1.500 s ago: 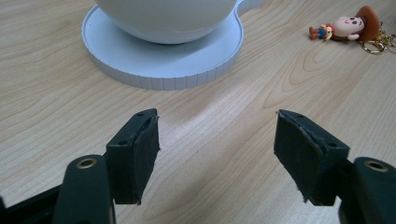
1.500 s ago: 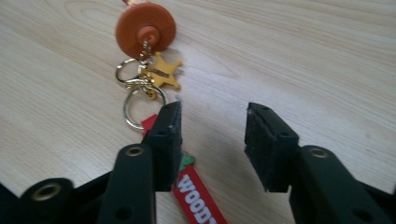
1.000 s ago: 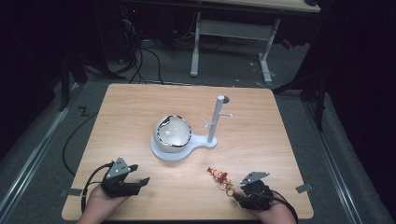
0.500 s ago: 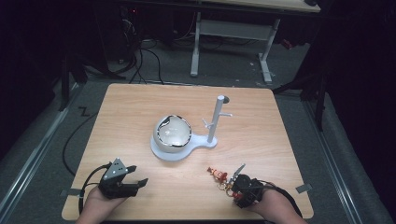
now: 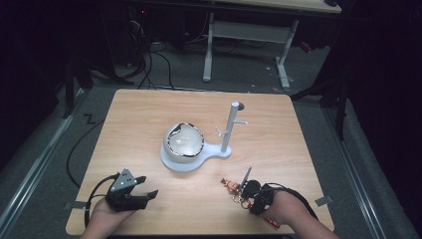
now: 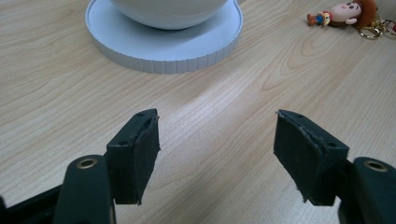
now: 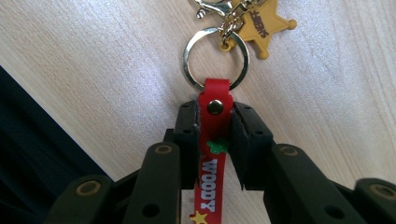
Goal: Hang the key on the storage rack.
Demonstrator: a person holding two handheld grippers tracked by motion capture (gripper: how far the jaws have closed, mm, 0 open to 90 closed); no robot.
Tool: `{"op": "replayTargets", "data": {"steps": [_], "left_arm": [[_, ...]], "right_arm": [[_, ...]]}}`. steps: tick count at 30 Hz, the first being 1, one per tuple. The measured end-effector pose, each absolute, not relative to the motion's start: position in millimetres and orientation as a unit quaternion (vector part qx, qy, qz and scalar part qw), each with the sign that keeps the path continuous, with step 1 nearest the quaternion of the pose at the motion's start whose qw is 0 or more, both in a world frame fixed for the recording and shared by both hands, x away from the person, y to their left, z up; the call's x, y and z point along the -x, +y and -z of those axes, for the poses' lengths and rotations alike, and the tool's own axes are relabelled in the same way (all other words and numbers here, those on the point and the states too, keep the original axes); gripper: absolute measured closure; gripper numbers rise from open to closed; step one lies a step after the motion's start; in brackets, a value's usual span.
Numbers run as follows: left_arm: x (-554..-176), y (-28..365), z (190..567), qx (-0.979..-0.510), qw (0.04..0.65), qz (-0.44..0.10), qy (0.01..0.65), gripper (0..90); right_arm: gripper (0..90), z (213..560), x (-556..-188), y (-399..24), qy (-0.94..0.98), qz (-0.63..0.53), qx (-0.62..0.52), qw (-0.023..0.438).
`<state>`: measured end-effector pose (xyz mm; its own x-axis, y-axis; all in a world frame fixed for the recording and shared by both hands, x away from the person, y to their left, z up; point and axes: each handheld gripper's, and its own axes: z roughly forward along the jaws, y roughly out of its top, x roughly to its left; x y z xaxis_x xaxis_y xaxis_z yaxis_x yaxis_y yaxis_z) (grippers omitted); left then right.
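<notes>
A light wooden table [image 5: 149, 114] is seen; a white stand [image 5: 196, 160] and a keychain [image 5: 238, 189] are laid on it.

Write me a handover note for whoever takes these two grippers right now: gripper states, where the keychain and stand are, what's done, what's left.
Right gripper: jaws have just been closing, now pinching the red strap of the keychain, which lies near the table's front right edge.
Left gripper: open, holding nothing, front left.
White stand with pegs and bowl sit mid-table.
Done: strap gripped.
Left: probably lift the keychain and hang its ring on a peg.
</notes>
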<state>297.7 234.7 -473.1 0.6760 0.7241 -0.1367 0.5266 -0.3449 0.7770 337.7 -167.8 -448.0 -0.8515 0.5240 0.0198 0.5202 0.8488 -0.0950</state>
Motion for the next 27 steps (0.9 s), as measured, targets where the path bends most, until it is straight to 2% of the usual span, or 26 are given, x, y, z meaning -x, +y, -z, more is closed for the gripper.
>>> {"op": "replayTargets", "data": {"steps": [11, 15, 18, 27], "left_arm": [[-297, 234, 474, -0.812, 0.423, -0.116, 0.386, 31.6], [-296, 237, 474, -0.809, 0.424, -0.114, 0.392, 31.6], [-297, 238, 475, -0.808, 0.424, -0.112, 0.394, 31.6], [-297, 235, 476, -0.811, 0.421, -0.110, 0.390, 31.8]], "right_arm": [[74.7, 448, -334, -167, -0.962, -0.045, 0.268, 0.020], [74.6, 447, -331, -162, -0.966, -0.056, 0.253, 0.005], [74.6, 444, -330, -162, -0.966, -0.063, 0.249, 0.013], [74.7, 392, -346, -177, -0.961, -0.065, 0.270, 0.022]]}}
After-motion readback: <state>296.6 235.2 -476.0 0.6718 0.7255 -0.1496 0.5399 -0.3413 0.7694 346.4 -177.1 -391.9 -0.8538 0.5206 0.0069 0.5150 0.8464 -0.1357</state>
